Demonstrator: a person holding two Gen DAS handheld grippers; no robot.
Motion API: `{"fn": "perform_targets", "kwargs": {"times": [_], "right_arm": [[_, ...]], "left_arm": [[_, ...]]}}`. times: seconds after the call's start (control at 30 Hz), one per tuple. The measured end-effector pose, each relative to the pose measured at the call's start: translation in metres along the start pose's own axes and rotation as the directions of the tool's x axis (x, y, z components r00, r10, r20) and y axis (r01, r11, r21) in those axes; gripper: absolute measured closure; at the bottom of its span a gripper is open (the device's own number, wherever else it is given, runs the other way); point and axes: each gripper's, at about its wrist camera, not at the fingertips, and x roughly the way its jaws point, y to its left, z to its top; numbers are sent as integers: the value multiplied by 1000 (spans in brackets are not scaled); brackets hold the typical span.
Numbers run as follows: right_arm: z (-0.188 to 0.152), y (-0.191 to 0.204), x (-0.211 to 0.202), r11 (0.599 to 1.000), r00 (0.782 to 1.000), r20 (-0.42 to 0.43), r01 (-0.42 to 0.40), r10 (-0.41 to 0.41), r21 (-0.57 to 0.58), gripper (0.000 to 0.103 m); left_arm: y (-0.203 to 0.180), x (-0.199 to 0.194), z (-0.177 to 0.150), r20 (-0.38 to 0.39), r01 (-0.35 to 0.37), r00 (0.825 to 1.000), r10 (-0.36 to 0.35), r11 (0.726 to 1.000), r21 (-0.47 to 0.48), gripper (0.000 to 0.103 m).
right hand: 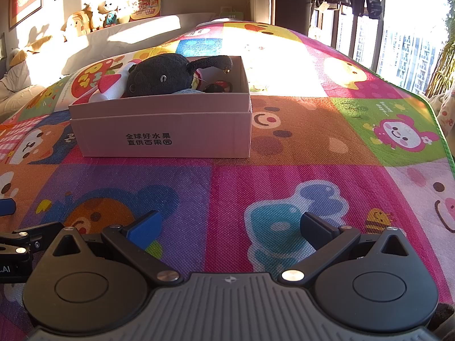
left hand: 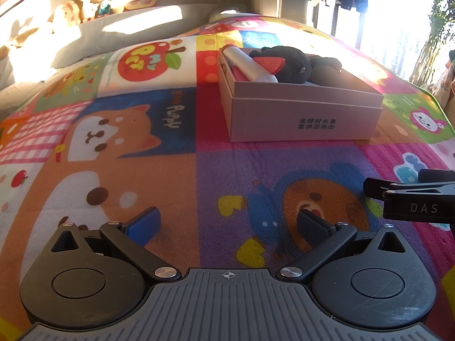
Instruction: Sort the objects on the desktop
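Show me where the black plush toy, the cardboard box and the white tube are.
black plush toy point(right hand: 159, 75), right wrist view, its round body.
cardboard box point(right hand: 170, 130), right wrist view, front wall.
white tube point(left hand: 247, 64), left wrist view, mid-length.

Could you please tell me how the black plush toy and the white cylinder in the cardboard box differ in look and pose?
The black plush toy is dark, soft and lumpy; the white cylinder is pale, smooth and straight. The plush toy fills the middle of the cardboard box and bulges above its rim; the cylinder lies slanted along one end, one tip poking above the rim. The plush toy has a red patch; the cylinder is plain. Both rest inside the box, side by side.
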Motion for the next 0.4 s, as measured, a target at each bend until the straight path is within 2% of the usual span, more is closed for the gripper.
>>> {"fn": "perform_targets", "kwargs": {"times": [0.4], "right_arm": [[0, 0, 0, 1000, 1000, 0, 0, 0, 0, 0]], "left_arm": [[1, 0, 0, 1, 7, 1000, -7, 1000, -4, 0]]}}
